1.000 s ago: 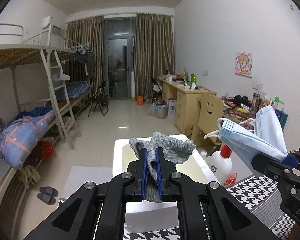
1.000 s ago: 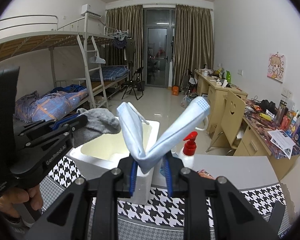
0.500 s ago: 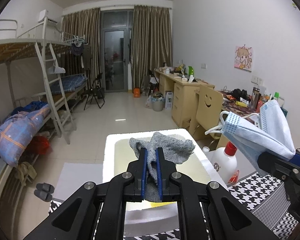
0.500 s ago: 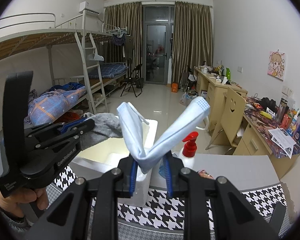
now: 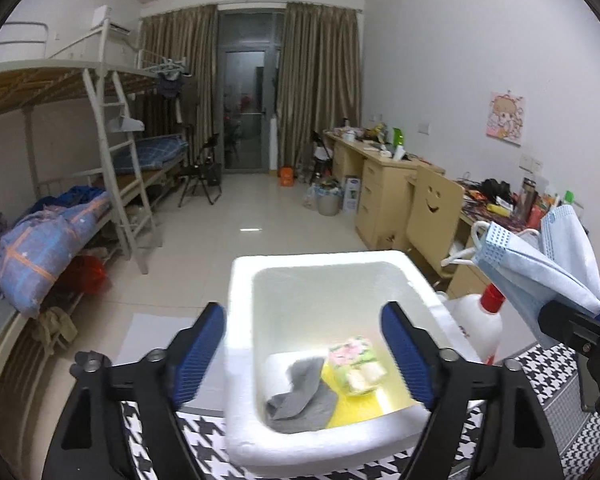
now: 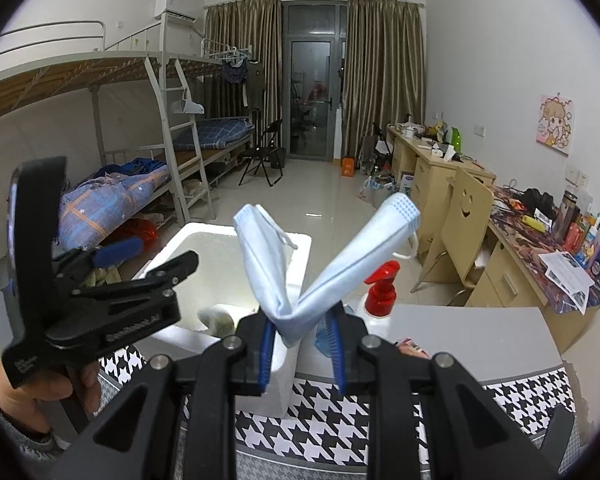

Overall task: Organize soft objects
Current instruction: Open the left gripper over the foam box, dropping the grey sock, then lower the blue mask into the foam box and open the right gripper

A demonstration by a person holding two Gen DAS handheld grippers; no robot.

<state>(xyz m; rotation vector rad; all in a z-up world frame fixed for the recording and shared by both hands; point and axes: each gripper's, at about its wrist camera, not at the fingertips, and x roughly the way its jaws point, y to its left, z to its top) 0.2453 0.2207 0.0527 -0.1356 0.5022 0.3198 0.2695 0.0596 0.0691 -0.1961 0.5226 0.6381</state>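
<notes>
Left gripper (image 5: 302,350) fingers spread wide, empty, above box (image 5: 240,280); sock (image 5: 304,394) lies inside, lower centre. Right gripper (image 6: 302,354) pinches mask (image 6: 324,264). Advice: centre mask over box opening before releasing.

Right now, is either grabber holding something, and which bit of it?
The right gripper pinches the blue face mask at its folded middle. The left gripper is open, holding nothing.
</notes>
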